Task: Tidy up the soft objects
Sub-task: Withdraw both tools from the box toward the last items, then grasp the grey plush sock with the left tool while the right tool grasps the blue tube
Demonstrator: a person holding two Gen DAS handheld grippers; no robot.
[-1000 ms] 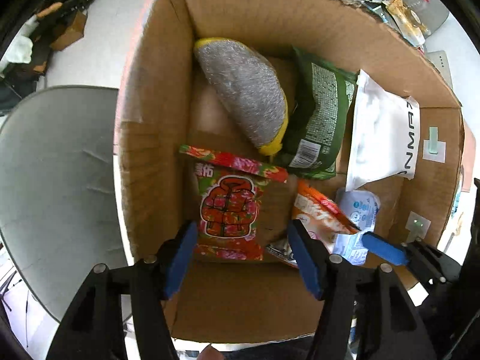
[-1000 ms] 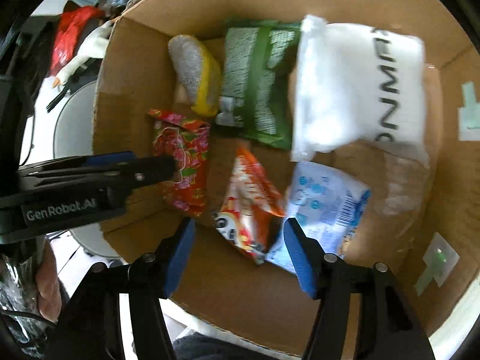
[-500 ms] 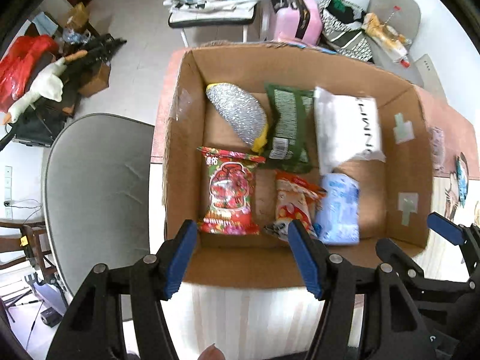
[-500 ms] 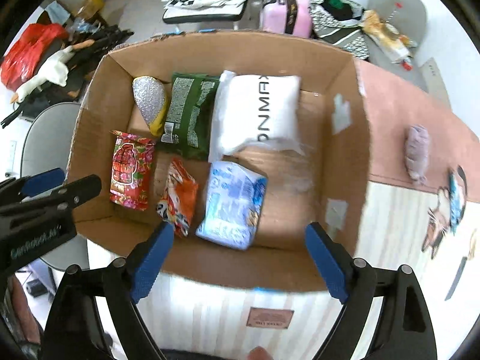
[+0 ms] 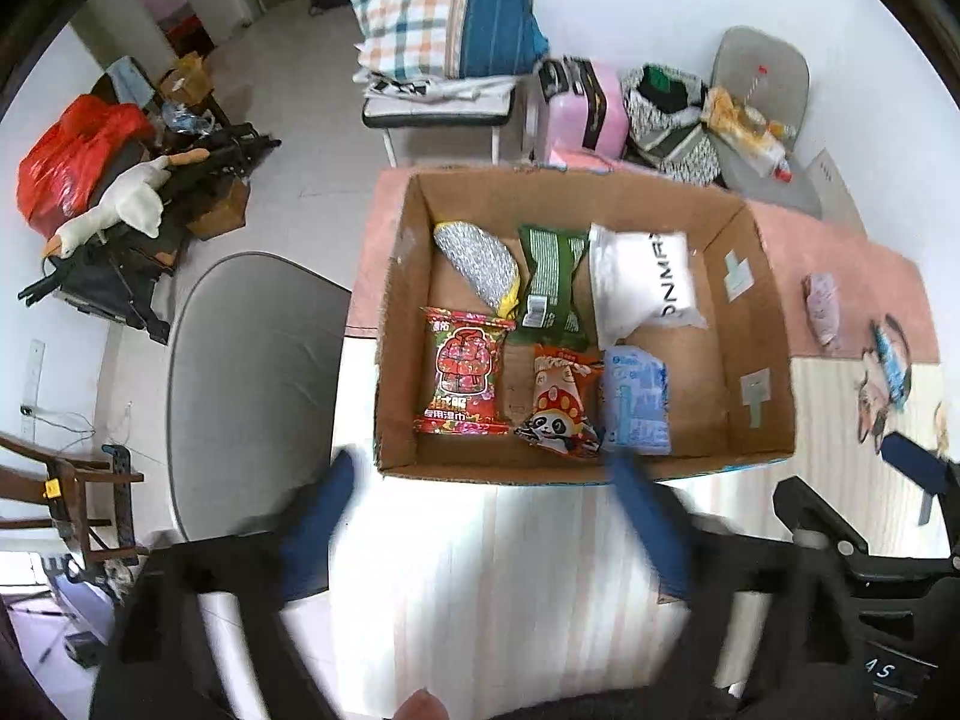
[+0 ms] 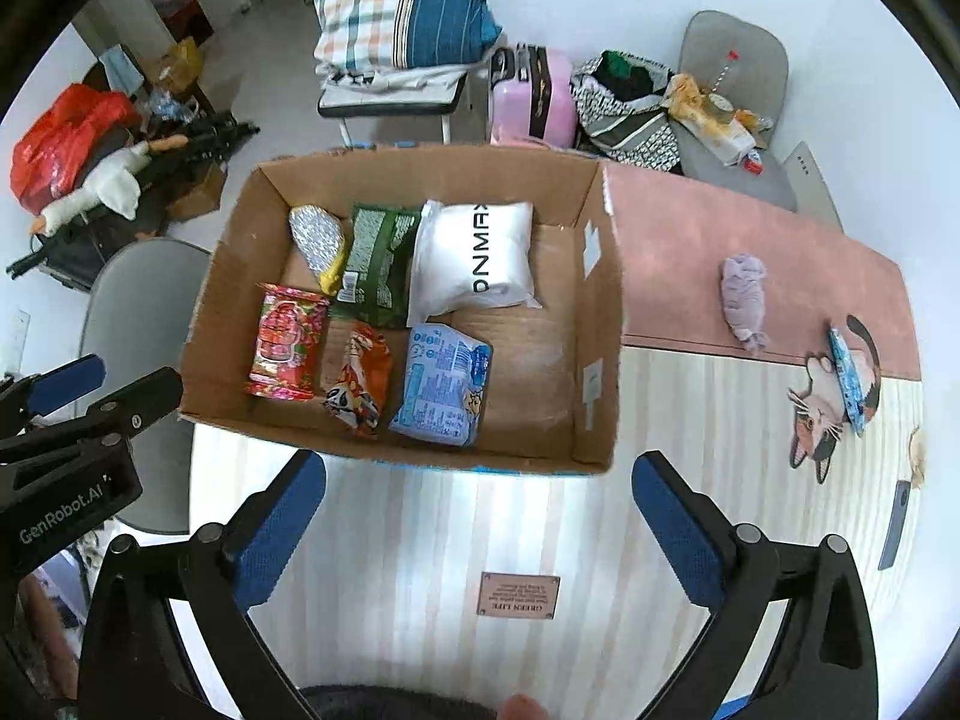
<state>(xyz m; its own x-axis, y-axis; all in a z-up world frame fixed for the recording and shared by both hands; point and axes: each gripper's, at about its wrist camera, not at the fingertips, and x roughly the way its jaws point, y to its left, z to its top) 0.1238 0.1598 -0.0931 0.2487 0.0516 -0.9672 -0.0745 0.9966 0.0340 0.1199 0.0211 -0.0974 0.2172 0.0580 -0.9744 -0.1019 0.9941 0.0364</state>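
A cardboard box [image 6: 594,324] [image 5: 762,324] on the table holds several soft packs: a red pack [image 6: 282,342], an orange panda pack [image 6: 357,378], a blue pack [image 6: 444,387], a white pouch [image 6: 480,255], a green pack [image 6: 378,264] and a silver-yellow pouch [image 6: 318,237]. A purple soft item [image 6: 744,297] and a blue packet [image 6: 849,381] lie on the table to the right. My right gripper [image 6: 477,522] is open and empty above the table, in front of the box. My left gripper [image 5: 486,525], blurred, is open and empty in front of the box.
A grey chair [image 5: 252,372] stands left of the table. Behind the table are a stool with a plaid pillow [image 6: 396,6], a pink case [image 6: 534,93] and another loaded chair [image 6: 720,108]. The left gripper also shows at the left of the right wrist view [image 6: 90,396].
Both grippers have pulled up and back out of the box, which now shows whole. The right jaws have opened wider. The packs stay in the box.
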